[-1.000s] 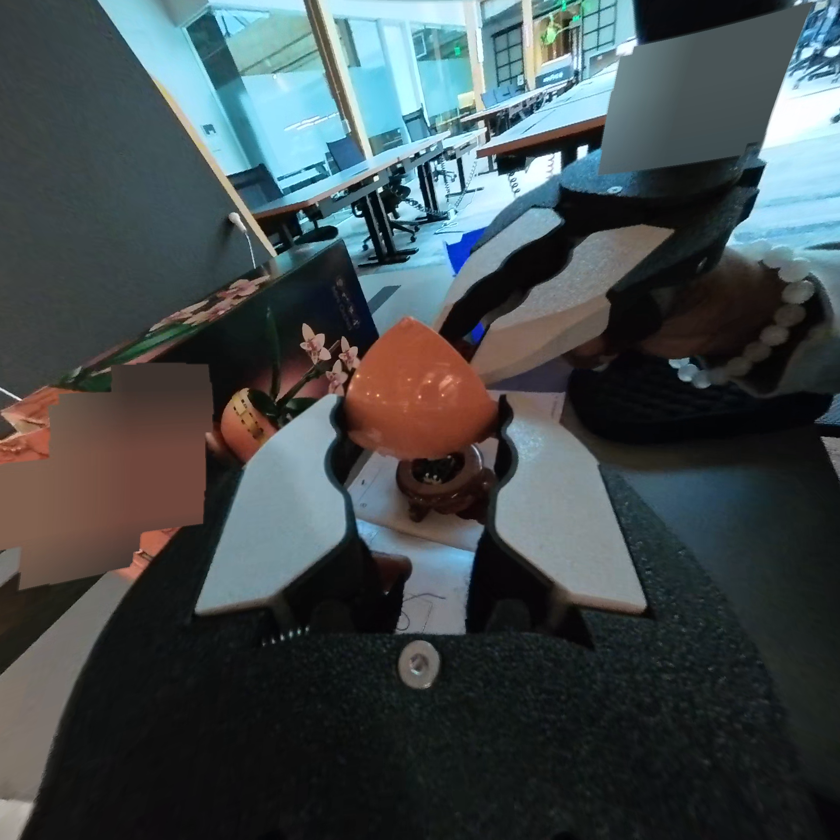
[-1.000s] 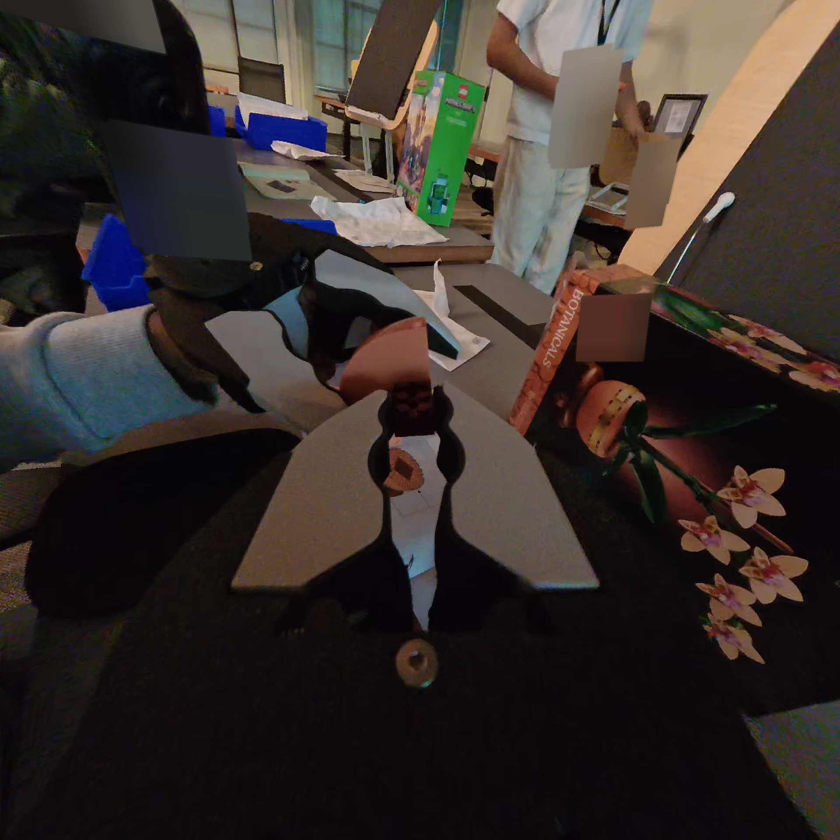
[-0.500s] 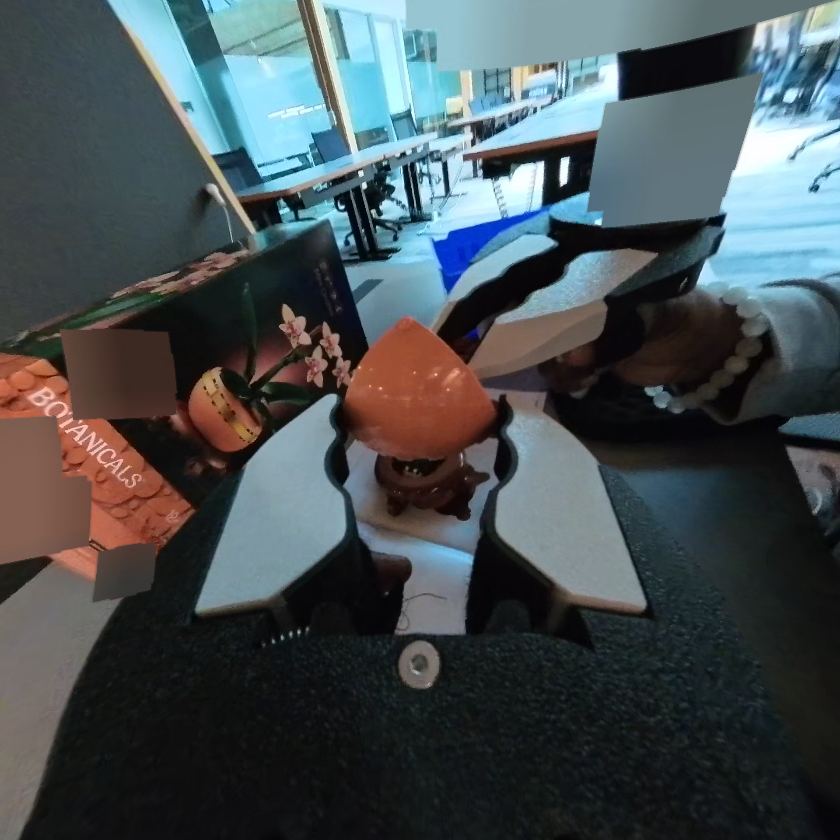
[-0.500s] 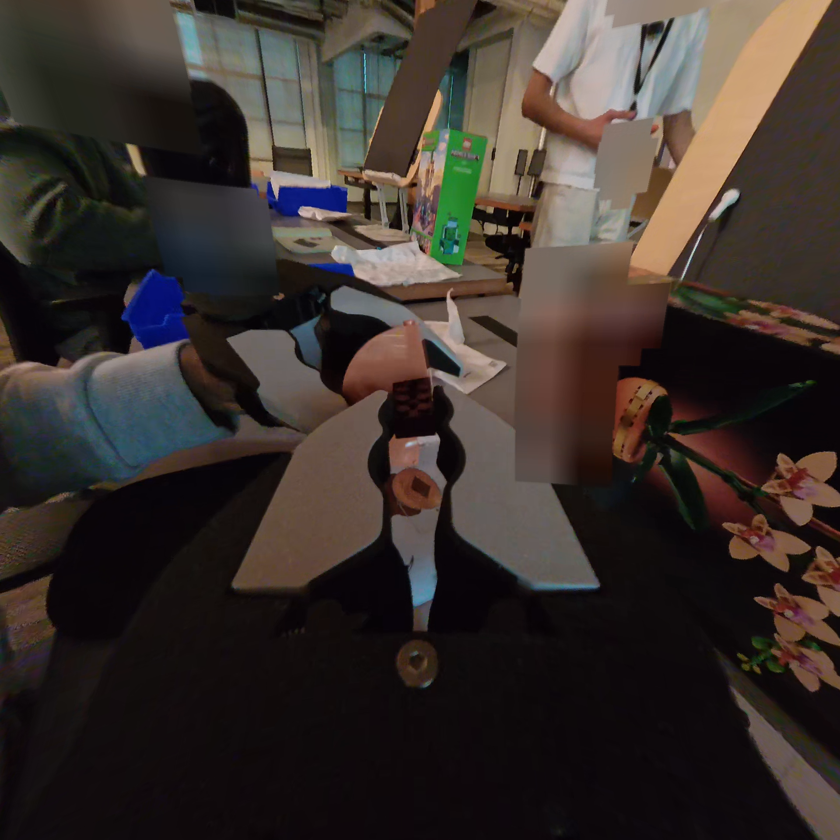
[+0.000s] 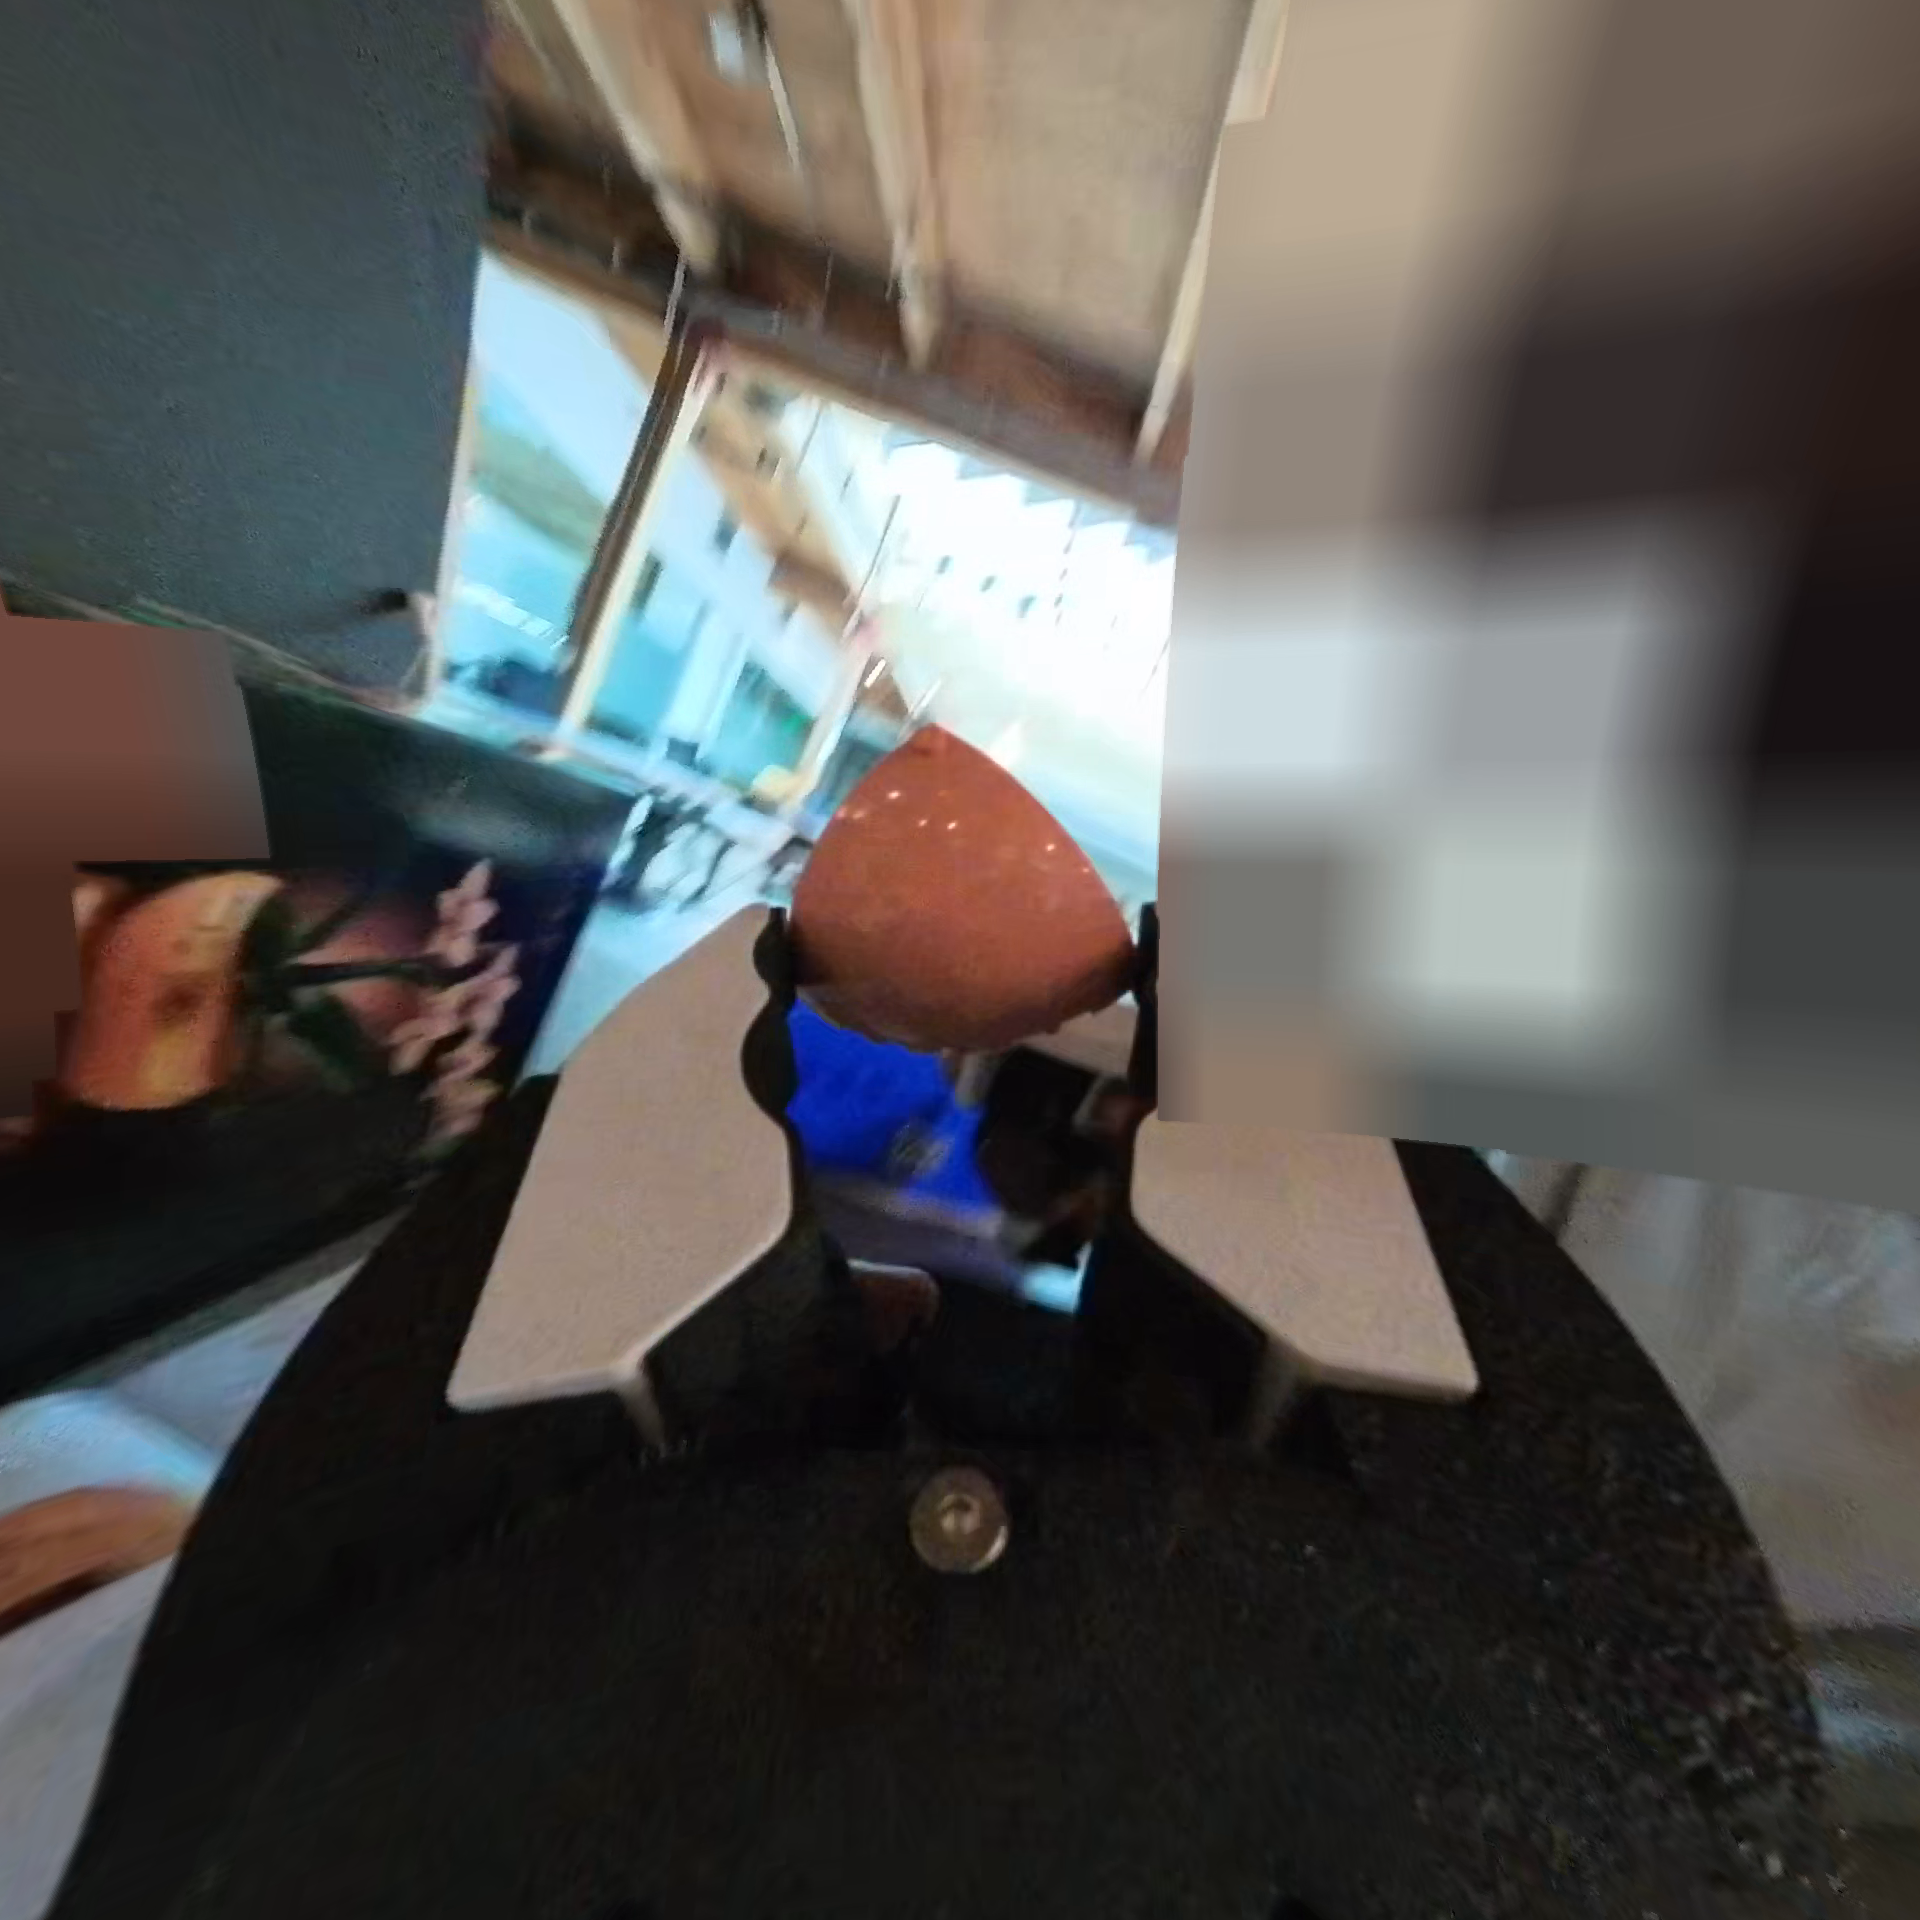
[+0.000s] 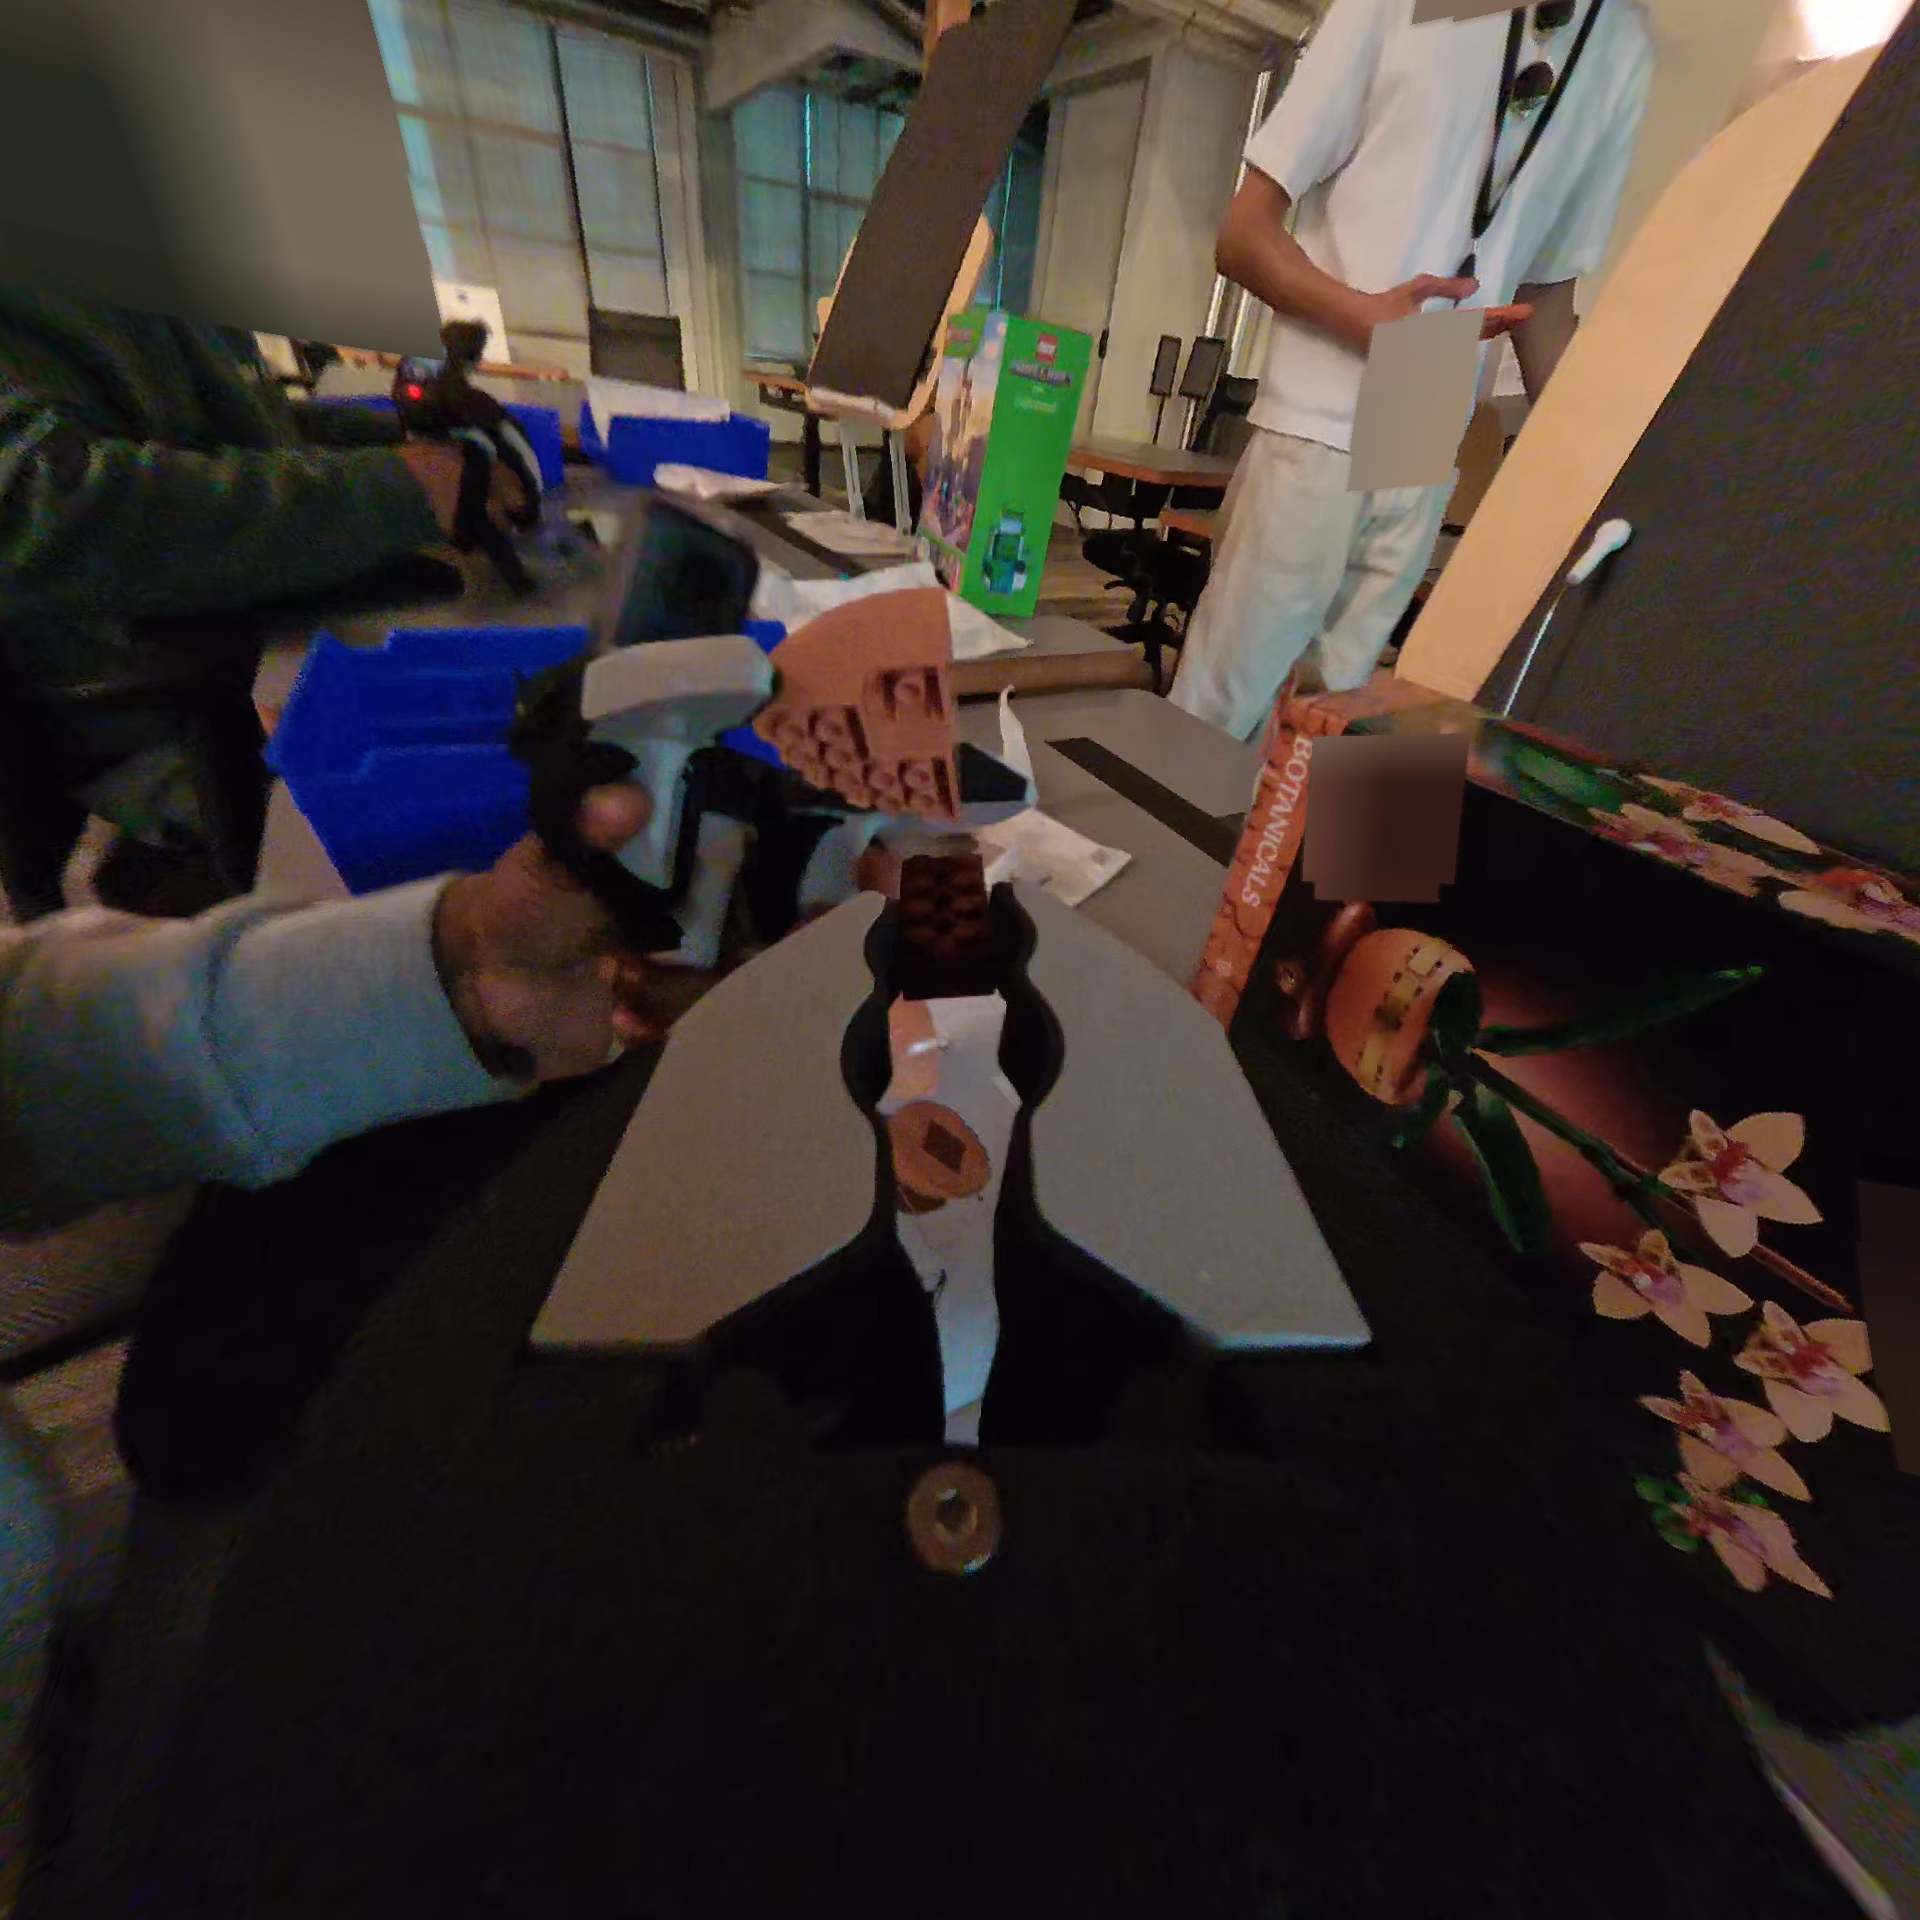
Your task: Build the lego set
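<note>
The orange dome piece [image 5: 956, 904] sits clamped between the left tool [image 5: 956, 935]'s pads, lifted clear of the bench [image 6: 1132, 748]. Just beside it, the right tool [image 6: 943, 935] pinches a dark brown brick [image 6: 940, 930], flower-printed box [image 6: 1558, 1039] to the right.

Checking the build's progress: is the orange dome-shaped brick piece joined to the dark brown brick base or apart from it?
Apart. The orange dome-shaped brick piece sits tilted in the left claw, its studded underside exposed, above the dark brown brick base held in the right claw.

Orange curved piece [image 5: 956, 894], dark brown studded brick [image 6: 943, 935], blue bins [image 6: 416, 748].
</note>
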`<state>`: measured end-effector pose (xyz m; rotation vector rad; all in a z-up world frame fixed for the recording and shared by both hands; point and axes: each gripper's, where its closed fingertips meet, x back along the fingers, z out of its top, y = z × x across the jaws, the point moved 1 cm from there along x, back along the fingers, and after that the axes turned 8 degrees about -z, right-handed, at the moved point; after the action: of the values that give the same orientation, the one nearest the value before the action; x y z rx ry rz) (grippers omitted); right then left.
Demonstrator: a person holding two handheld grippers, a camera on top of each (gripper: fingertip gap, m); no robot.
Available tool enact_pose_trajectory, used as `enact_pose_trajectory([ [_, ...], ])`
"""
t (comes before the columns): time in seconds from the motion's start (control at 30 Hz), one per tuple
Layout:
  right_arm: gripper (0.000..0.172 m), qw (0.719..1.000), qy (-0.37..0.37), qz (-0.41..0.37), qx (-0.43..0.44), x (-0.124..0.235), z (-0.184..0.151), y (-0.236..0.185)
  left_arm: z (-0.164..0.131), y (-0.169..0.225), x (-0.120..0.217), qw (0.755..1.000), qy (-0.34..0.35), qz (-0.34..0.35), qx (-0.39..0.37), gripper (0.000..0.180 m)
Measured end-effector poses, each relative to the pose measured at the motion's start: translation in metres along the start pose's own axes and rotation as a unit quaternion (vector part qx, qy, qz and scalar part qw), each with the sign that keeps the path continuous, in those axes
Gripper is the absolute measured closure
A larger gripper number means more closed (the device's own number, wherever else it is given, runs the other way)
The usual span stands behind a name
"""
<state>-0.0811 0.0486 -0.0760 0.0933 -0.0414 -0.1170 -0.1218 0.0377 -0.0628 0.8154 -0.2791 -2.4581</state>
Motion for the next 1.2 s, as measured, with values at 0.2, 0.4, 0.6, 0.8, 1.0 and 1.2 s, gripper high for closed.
enact_pose_trajectory([
  [0.2, 0.157, 1.000, 0.003, 0.005, -0.017, -0.003, 0.017, 0.001, 0.011, -0.004, 0.003, 0.993, 0.087, -0.027, 0.079, 0.118],
  [0.4, 0.158, 0.999, 0.018, 0.022, -0.039, -0.008, 0.021, -0.004, 0.012, -0.001, 0.000, 0.990, 0.097, -0.041, 0.089, 0.118],
  [0.6, 0.158, 0.998, 0.024, 0.027, -0.051, -0.006, 0.017, -0.004, 0.005, 0.003, -0.006, 0.995, 0.065, -0.043, 0.068, 0.118],
  [0.8, 0.157, 0.999, 0.023, 0.018, -0.041, -0.004, 0.019, -0.004, 0.001, 0.009, -0.012, 0.995, 0.050, -0.060, 0.062, 0.118],
  [1.0, 0.157, 0.995, 0.035, 0.055, -0.076, -0.002, 0.028, -0.011, 0.007, 0.013, -0.012, 0.986, 0.087, -0.093, 0.110, 0.118],
  [1.2, 0.157, 0.994, 0.035, 0.069, -0.076, 0.000, 0.030, -0.013, 0.007, 0.020, -0.012, 0.983, 0.084, -0.119, 0.110, 0.118],
])
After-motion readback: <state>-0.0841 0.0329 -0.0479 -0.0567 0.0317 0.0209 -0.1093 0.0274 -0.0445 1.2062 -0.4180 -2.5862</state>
